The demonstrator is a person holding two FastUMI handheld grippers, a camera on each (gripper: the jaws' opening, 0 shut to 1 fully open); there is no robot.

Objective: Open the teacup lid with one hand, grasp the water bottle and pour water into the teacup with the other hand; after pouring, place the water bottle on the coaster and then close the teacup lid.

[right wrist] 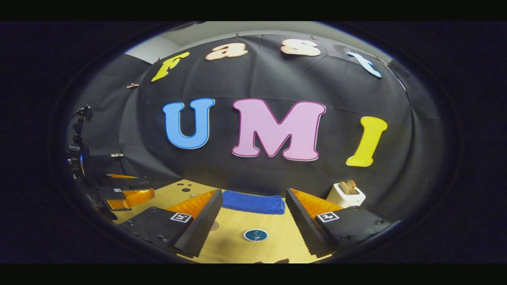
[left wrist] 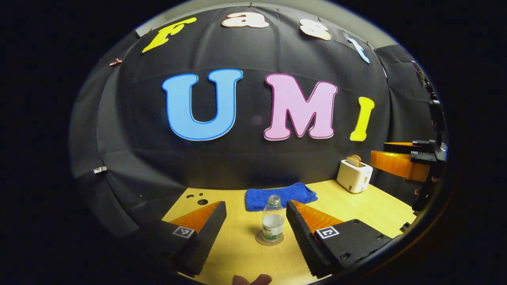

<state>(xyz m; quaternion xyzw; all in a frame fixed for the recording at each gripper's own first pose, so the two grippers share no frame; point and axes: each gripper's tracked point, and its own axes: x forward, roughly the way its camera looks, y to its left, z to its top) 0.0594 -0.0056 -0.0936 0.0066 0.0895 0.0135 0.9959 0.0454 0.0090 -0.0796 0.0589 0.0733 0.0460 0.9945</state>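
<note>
We see both claws, left claw (left wrist: 256, 221) and right claw (right wrist: 253, 221), spread wide, the water bottle (left wrist: 273, 219) upright on what looks like its coaster (left wrist: 269, 239).

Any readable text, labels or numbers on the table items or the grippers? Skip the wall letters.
Water bottle label: print too small and blurred to read.
Square tags on the left gripper and the right gripper: coded patterns, no words.
Teacup lid: no text visible.
Toaster: no text visible.
</note>
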